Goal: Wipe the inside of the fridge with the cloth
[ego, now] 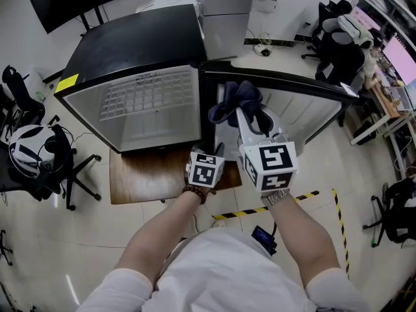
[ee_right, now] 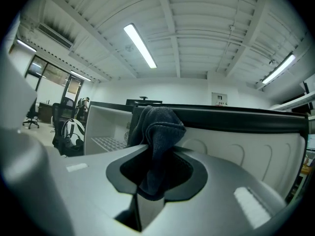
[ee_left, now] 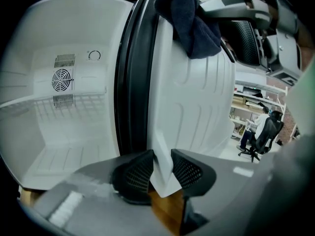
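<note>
Getting ready to wipe. Left gripper point(ee_left: 161, 167) pinches bottom corner of fridge door point(ee_left: 197, 97), likely keeping it open. Right gripper point(ee_right: 156, 167) squeezes dark cloth point(ee_right: 157, 127), up by door's top edge. Next, I think: bring cloth into fridge point(ego: 149, 119), rub walls.

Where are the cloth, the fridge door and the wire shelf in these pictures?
cloth point(ee_right: 158, 127), right gripper view, on the dark bunched fold near its top.
fridge door point(ee_left: 197, 102), left gripper view, on its white inner liner.
wire shelf point(ego: 146, 96), head view, on the middle of the grid.
</note>
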